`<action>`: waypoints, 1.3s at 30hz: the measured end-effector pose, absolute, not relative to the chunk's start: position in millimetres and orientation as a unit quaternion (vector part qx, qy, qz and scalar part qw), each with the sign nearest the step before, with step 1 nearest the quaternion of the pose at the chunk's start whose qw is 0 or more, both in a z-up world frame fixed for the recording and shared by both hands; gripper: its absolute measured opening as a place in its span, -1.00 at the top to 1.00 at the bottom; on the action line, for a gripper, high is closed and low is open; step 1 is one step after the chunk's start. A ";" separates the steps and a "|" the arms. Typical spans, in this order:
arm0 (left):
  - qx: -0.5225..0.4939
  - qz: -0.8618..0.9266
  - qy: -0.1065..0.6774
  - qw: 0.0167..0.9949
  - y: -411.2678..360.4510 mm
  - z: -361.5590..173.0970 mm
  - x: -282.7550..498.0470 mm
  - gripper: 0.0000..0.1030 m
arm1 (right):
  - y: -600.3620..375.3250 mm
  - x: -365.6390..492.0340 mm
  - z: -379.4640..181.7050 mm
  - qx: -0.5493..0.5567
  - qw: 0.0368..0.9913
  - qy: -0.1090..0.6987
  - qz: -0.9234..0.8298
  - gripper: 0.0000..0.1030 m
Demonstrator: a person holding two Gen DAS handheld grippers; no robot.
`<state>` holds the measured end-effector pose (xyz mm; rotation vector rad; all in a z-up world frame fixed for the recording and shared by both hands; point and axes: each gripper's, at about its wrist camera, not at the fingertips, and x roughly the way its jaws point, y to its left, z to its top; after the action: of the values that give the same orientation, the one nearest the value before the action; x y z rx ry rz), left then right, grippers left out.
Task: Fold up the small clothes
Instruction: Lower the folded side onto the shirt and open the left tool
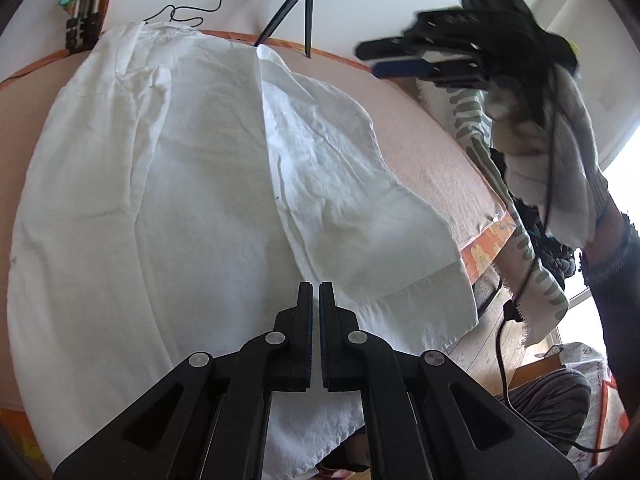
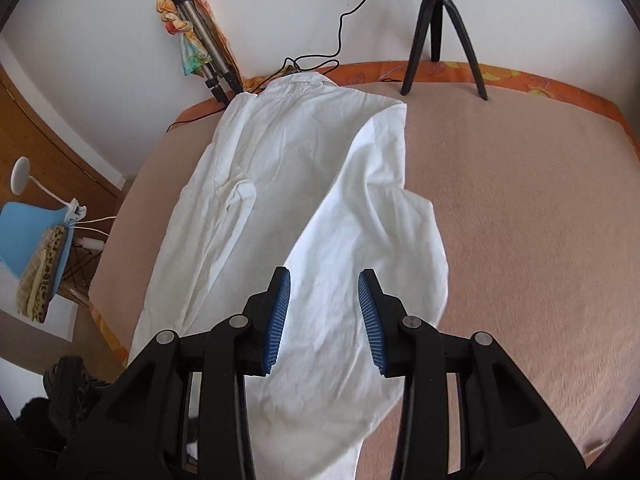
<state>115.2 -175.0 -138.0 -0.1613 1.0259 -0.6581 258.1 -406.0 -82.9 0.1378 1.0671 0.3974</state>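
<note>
A white shirt lies flat on the pink bed cover, collar toward the far wall. One sleeve is folded in across the body, its cuff toward me. My left gripper hovers over the shirt's near part with its jaws shut; I see no cloth pinched between them. My right gripper is open above the folded sleeve, with nothing between its blue pads. In the left wrist view the right gripper appears blurred at the upper right, off the bed's side, in a gloved hand.
A small black tripod stands at the bed's far edge, with a cable beside the collar. A folded tripod wrapped in colourful cloth leans on the wall. A blue chair is at the left. A green-patterned cloth hangs at the bed's right edge.
</note>
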 end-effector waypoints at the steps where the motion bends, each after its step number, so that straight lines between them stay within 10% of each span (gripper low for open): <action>1: -0.075 -0.310 0.483 0.816 -175.0 -137.8 115.7 0.96 | -415.8 232.8 -80.3 0.063 0.842 0.505 0.179 0.27; 15: -0.084 -0.327 0.470 0.815 -178.2 -129.2 98.4 0.96 | -408.3 101.4 -137.3 0.072 0.807 0.548 0.207 0.27; 19: -0.069 -0.324 0.479 0.813 -187.2 -138.8 94.2 0.96 | -410.2 109.3 -157.6 0.128 0.778 0.571 0.229 0.85; 23: -0.053 -0.314 0.485 0.814 -192.5 -144.4 92.0 0.96 | -437.0 107.5 -151.9 0.271 0.745 0.541 0.281 0.88; 28: -0.035 -0.328 0.459 0.825 -205.1 -127.5 78.8 0.96 | -447.3 98.0 -169.9 0.193 0.765 0.586 0.187 0.88; 33: 0.036 -0.364 0.418 0.831 -256.1 -108.0 64.6 0.13 | -480.5 86.4 -139.5 0.188 0.803 0.542 0.162 0.87; 39: 0.130 -0.375 0.396 0.828 -318.0 -109.2 59.0 -0.17 | -539.2 93.9 -98.4 0.222 0.834 0.485 0.141 0.72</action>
<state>59.0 -318.0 -109.2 0.2768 0.8400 -0.7955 93.9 -539.2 -98.4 0.4697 1.0264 0.2987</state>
